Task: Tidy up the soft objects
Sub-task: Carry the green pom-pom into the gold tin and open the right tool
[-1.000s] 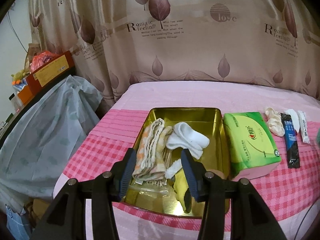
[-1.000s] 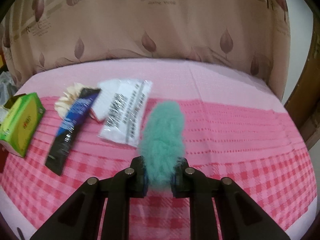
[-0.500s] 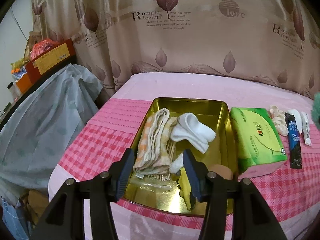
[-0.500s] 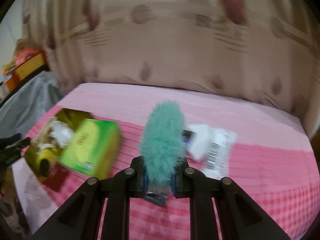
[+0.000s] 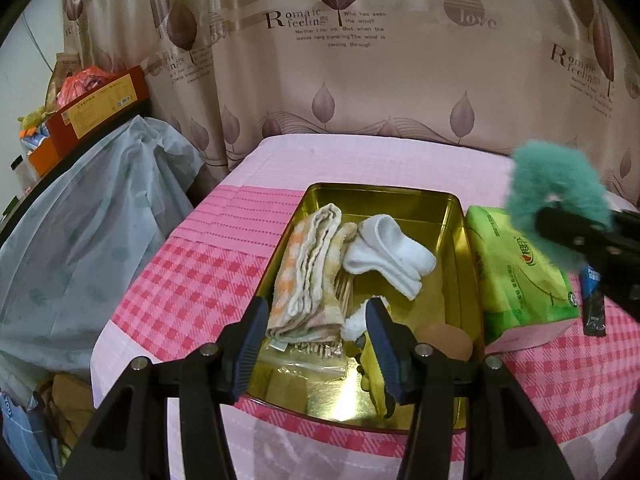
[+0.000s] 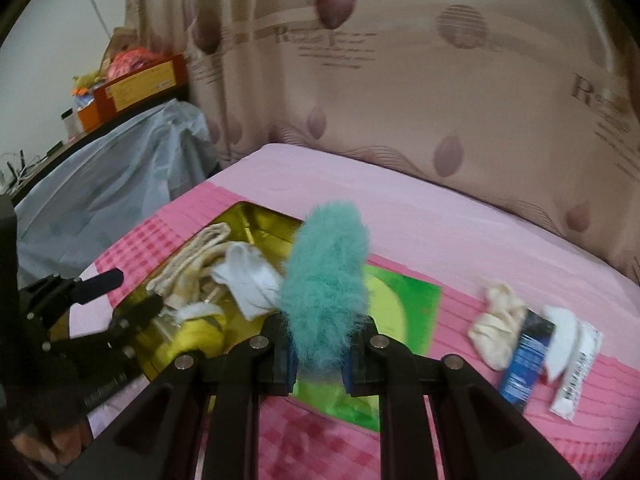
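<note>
So you've got the fluffy teal scrunchie pinched tight in the right gripper, jaws clamped on its lower end with the rest sticking up and flopping a bit. In the left wrist view it's up in the air over the green tissue pack, just to the right of the gold tin, not over the tin yet.

The step looks like dropping it in the tin with the other soft stuff. Inside there's a folded striped towel along the left side and white socks in the middle, so the free spot is the right half and the far corner. I'd aim there instead of dumping it on top of the socks.

Tips: carry it clear over the tissue pack so the fluff doesn't drag on it, then come down inside the tin wall before you let go. Fuzzy stuff likes to cling to the pads, so spread the jaws wide and lift straight up.

Watch your left gripper too. Its jaws are apart with nothing in them and it's hanging over the near end of the tin, right by the towel. Keep it out of the drop path, or use it to steady the tin rim if the tin slides on the pink checked cloth.
</note>
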A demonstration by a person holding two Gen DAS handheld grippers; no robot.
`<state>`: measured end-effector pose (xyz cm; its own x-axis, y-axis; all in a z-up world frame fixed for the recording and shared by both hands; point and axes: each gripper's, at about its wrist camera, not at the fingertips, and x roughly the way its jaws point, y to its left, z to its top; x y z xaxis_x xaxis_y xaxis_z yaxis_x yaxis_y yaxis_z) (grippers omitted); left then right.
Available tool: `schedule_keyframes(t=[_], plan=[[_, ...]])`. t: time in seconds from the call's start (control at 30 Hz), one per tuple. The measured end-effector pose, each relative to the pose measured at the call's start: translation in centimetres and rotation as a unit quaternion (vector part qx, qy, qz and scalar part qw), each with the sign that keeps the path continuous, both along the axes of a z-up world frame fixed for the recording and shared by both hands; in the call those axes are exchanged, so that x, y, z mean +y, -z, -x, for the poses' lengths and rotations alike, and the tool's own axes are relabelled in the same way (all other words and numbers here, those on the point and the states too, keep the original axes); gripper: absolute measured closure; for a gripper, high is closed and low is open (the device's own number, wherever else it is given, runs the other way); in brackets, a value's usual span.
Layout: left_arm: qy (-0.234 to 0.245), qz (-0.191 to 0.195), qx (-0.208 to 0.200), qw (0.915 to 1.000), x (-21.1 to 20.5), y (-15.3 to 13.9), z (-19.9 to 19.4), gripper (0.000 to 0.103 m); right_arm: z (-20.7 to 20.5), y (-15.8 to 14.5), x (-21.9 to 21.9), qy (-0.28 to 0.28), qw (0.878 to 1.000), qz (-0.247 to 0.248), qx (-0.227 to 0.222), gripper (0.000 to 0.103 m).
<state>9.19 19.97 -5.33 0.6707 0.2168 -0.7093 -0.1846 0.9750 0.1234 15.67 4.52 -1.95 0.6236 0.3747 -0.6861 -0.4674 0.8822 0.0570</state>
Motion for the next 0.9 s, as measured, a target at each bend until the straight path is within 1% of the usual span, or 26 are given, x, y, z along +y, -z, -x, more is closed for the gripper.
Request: schedule_keyframes(t=[0.33, 0.7, 0.83, 0.9], plan=[[0.001, -0.001, -0.002, 1.0000, -0.1, 0.1, -0.1, 0.051, -2.0, 1.5, 5.4, -0.043, 0.999, 0.023, 0.013, 0.088], [-0.007, 0.007, 0.002, 1.0000, 0.2, 0.2, -0.4, 0.051, -3.7, 4.5, 7.7, -0.076, 0.996, 0.025, 0.047, 0.088], [-0.009, 0.006, 0.005, 0.9999, 0.3, 0.4, -0.5, 0.051, -4.2, 5.2, 8.7, -0.079, 0.995, 0.034, 0.048, 0.088], [-0.012, 0.007, 0.002, 0.9999, 0.5, 0.3, -0.6, 0.051, -4.5, 5.4, 9.0, -0.080, 0.995, 0.030, 0.051, 0.087]])
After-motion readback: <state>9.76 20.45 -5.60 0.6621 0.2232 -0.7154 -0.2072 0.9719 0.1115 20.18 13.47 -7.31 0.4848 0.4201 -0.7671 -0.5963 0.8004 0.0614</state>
